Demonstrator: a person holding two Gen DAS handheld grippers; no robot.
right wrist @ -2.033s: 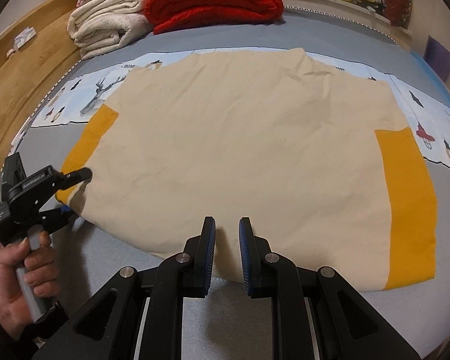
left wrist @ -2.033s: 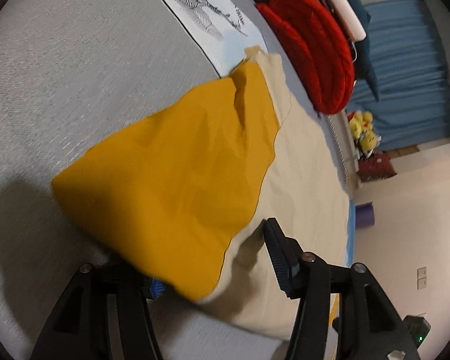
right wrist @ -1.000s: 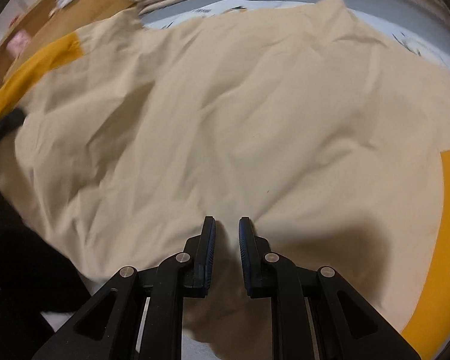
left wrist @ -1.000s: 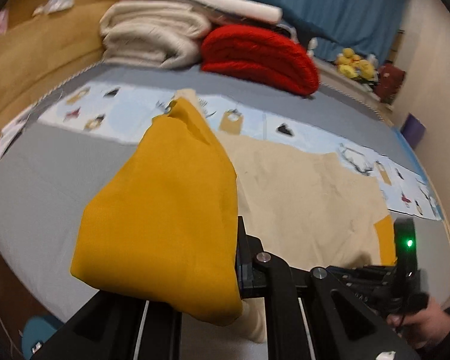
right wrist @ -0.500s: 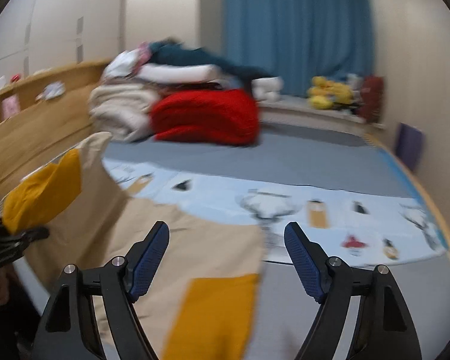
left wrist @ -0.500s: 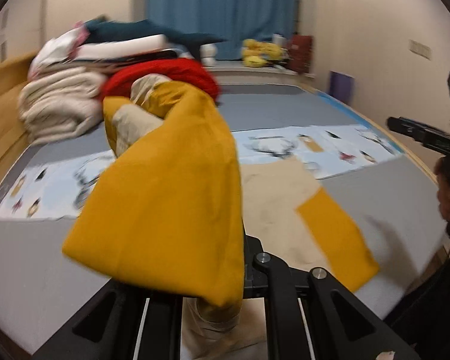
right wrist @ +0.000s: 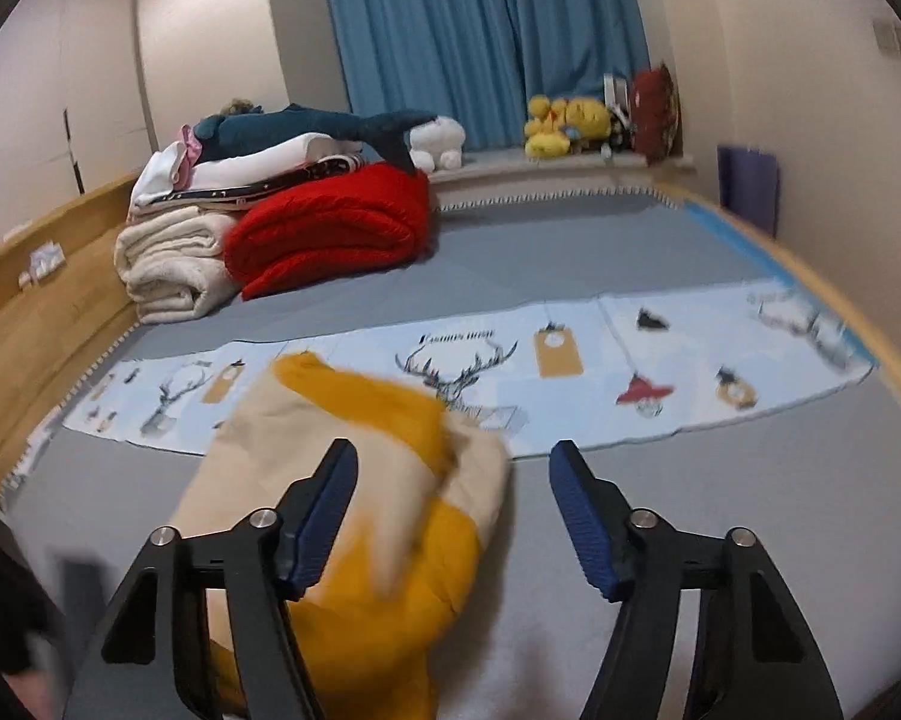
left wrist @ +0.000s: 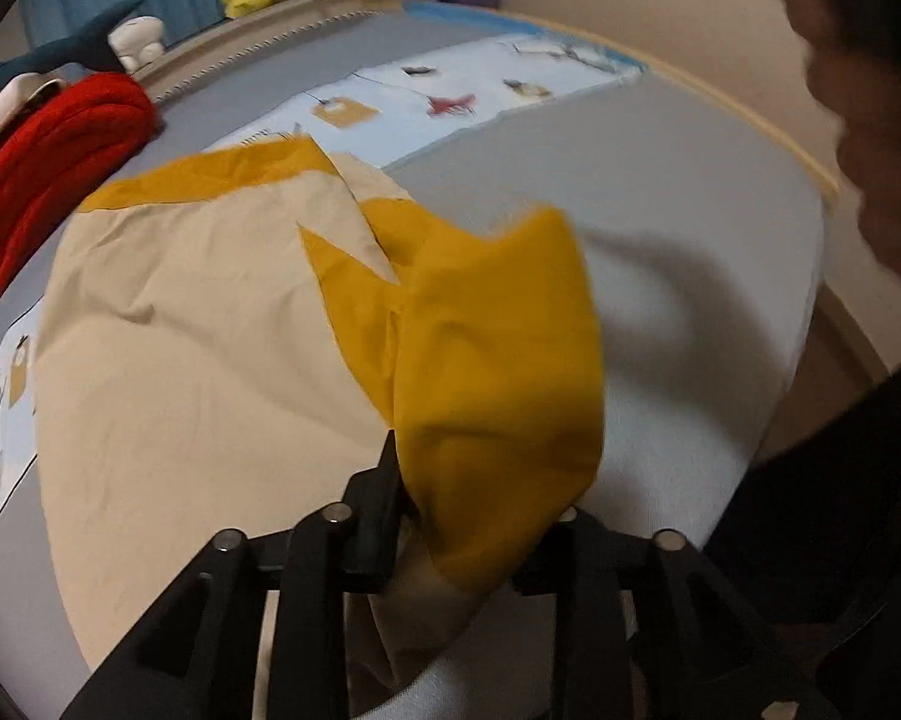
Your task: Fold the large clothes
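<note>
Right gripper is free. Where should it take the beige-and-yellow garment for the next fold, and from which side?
Probably the folded edge of the beige-and-yellow garment nearest the right gripper, where the yellow band doubles over. Come from above and from the bare grey sheet side: that edge lies free there. The right jaws stand open, holding nothing.

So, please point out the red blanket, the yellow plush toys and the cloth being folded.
red blanket [right wrist: 330, 228]: right wrist view, on its folded top layer.
yellow plush toys [right wrist: 564, 120]: right wrist view, on the middle of the group.
cloth [left wrist: 180, 360]: left wrist view, on its beige middle part.
</note>
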